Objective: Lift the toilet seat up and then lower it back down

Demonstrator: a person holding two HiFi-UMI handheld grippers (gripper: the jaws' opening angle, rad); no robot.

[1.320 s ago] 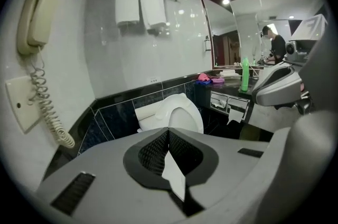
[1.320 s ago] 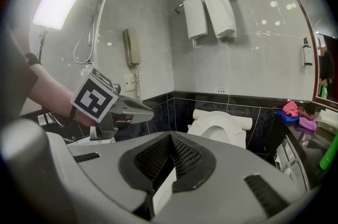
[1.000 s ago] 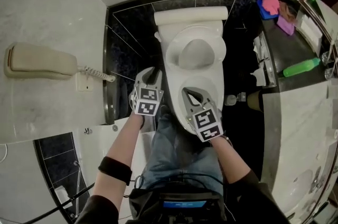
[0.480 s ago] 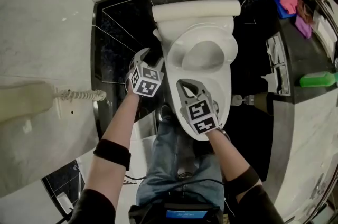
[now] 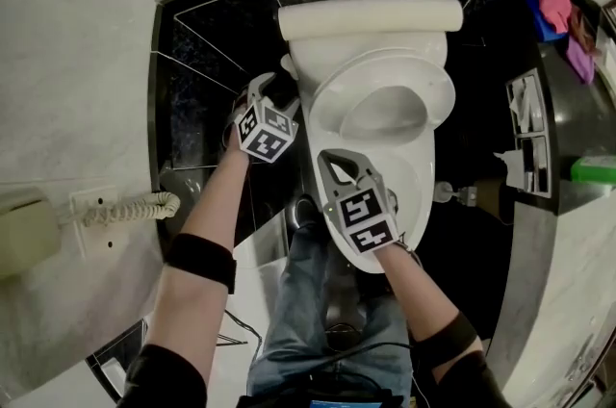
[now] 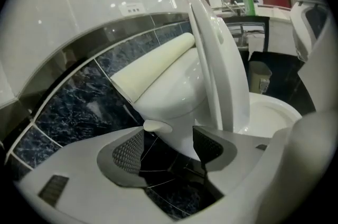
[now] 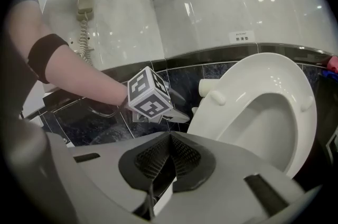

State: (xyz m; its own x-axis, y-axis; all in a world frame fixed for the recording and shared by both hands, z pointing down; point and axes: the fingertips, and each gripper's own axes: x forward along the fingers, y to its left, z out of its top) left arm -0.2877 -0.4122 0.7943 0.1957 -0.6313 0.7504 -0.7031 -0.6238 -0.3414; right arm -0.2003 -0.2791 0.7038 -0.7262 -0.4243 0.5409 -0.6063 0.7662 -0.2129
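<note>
Finding the toilet seat (image 5: 337, 98) standing raised at the far end of the bowl (image 5: 409, 180), edges untouched. Holding the left tool (image 6: 169, 136) just left of it, jaws having just been opening wide, nothing pressed between. Holding the right tool (image 7: 170, 149) closed, empty, over the near rim. Leaving open dark floor (image 5: 197, 108) on the left.

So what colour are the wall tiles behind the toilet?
Dark blue-black marbled tiles, clearest in the left gripper view.

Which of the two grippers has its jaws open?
The left gripper: its jaws have just been opening and stand wide apart, nothing between them. The right gripper has its jaws together.
</note>
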